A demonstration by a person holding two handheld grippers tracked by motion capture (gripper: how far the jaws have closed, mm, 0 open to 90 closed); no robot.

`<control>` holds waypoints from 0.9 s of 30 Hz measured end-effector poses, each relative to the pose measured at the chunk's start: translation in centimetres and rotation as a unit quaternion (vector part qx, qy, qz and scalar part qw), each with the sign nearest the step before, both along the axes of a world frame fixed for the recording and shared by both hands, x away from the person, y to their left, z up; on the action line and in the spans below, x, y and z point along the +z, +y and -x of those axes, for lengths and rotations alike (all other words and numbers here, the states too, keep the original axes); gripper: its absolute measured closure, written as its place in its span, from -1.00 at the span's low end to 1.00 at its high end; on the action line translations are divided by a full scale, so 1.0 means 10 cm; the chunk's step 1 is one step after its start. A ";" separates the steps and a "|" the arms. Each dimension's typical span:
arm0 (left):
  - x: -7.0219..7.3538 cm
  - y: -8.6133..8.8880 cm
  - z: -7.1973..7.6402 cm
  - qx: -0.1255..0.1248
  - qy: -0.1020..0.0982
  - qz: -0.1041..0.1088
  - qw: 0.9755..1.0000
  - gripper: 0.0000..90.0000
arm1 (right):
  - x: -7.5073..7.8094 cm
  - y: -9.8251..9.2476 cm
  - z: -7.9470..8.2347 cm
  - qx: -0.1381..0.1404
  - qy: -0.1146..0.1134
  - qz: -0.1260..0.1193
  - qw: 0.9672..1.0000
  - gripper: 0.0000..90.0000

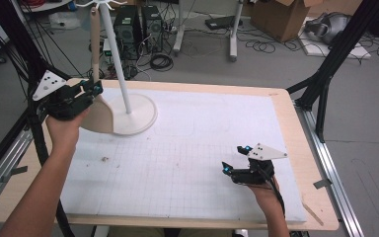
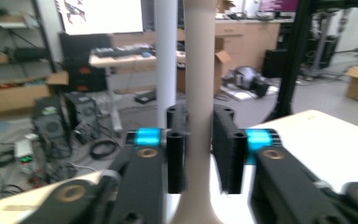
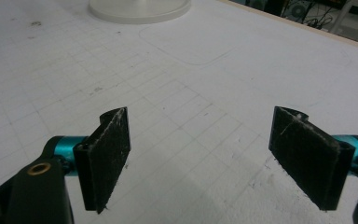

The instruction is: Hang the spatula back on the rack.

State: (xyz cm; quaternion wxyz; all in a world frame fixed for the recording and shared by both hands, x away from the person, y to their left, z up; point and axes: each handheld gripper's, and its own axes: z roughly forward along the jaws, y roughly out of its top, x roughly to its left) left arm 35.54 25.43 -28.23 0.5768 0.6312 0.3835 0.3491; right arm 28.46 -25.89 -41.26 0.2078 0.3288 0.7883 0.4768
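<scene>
At the upper left of the high view, the left gripper has its jaws around the beige shoehorn's handle, barely slack, beside the white stand. The shoehorn looks light, stiff and smooth, best gripped on its narrow handle. The right gripper rests released on the worktop. No containers.

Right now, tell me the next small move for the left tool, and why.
Probably draw the left tool straight back off the beige handle. Its jaws stand on either side of the handle with a slight gap showing, so it seems let go. The handle's upper end reaches the top of the white stand, where it looks hung.
</scene>
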 end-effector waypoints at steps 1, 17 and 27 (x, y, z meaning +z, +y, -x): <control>-0.01 0.00 0.00 0.000 0.003 0.003 1.000 0.52 | 0.00 0.00 0.00 0.000 0.000 0.000 1.000 -0.56; -0.60 0.14 0.27 -0.060 0.032 0.078 0.995 -0.59 | 0.01 0.03 0.01 -0.006 -0.002 -0.015 1.000 -0.56; -1.00 0.07 0.58 -0.139 -0.008 0.073 0.988 -0.58 | -0.02 -0.04 0.06 -0.033 -0.013 -0.013 0.999 -0.56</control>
